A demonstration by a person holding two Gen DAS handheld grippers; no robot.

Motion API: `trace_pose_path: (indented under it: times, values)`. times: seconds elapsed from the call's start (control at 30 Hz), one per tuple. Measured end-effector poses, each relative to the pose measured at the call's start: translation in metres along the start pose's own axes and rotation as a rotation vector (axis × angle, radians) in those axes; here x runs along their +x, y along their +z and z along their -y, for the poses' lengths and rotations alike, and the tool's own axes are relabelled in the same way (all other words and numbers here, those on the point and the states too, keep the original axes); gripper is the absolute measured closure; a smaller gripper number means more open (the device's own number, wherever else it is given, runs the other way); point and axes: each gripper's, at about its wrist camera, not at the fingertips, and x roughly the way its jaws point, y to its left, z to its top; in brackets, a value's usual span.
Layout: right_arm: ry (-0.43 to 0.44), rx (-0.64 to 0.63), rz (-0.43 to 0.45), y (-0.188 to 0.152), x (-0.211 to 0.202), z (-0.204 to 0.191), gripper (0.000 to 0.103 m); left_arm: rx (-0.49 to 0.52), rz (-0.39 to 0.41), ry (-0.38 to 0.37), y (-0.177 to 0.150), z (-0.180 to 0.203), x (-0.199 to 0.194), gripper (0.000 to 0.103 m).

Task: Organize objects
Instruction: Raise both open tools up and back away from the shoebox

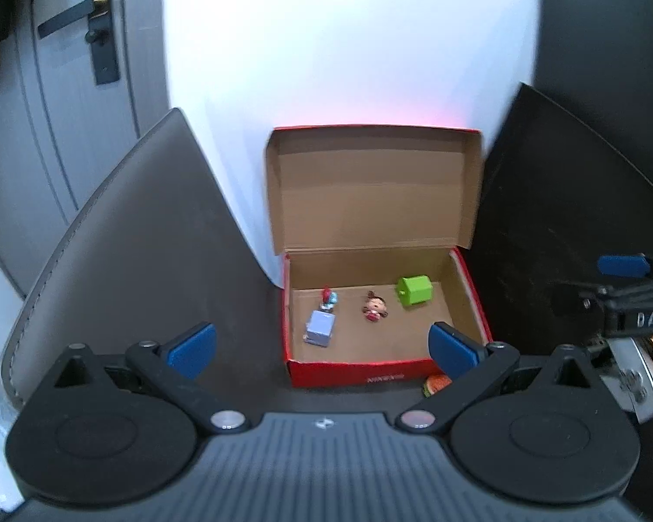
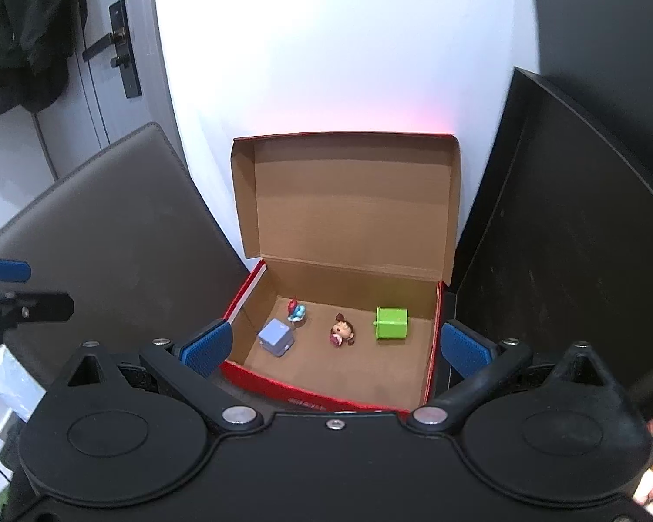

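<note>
On the dark table [image 1: 248, 348], open red box [image 1: 352, 372] against white wall [image 1: 348, 43]

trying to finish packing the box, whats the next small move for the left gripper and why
Probably lower the open left gripper toward the small burger-like toy outside the red box, by its front right corner. The green house, doll and purple cube already lie inside.

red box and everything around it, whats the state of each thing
red box: open, lid upright
green house: in box, tipped on its side
doll figure: in box, lying down
lilac cube: in box
blue-red figure: in box, behind cube
burger toy: outside, by box front
left gripper: open, empty
right gripper: open, empty
door: shut
</note>
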Motion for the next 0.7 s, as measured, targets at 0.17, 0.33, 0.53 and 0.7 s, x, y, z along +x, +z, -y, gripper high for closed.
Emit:
trace_pose_path:
  times: [0.17,0.33,0.53,0.7]
  values:
    - [0.009,0.058,0.019,-0.009,-0.025,0.001,0.000,0.007,-0.009,-0.065,-0.015,0.009,-0.016,0.000]
    - [0.020,0.088,0.030,-0.022,-0.043,-0.005,0.000,-0.002,-0.013,-0.072,-0.030,0.010,-0.030,0.000]
    - [0.018,0.134,0.041,-0.041,-0.061,-0.011,0.000,-0.019,-0.005,-0.056,-0.046,0.009,-0.049,0.000]
    - [0.013,0.139,0.030,-0.054,-0.076,-0.015,0.000,-0.023,-0.019,-0.059,-0.061,0.010,-0.059,0.000]
